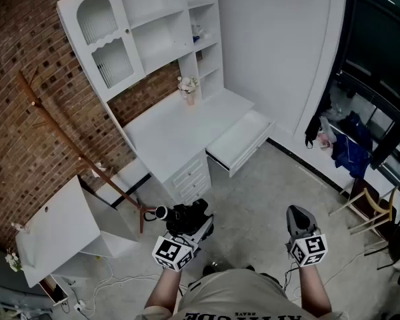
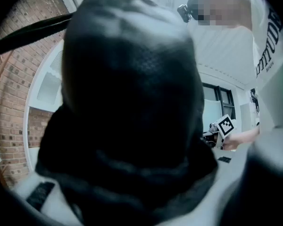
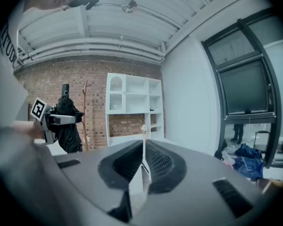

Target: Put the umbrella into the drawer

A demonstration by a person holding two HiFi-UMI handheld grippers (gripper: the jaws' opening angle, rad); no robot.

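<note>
Brick wall (image 1: 13, 112) backs a white desk (image 1: 177, 129) whose drawer (image 1: 240, 142) juts open off its right front edge. Clamped around the folded black umbrella (image 1: 185, 216), the left gripper (image 1: 195, 231) likely means to carry it there; the right gripper (image 3: 142, 161) is closed, empty.

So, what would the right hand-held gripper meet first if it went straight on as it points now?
Most likely the white desk, near the flower vase, which lines up with the closed jaw tips of the right hand-held gripper. Nothing nearer shows in that line; depth is unclear.
</note>
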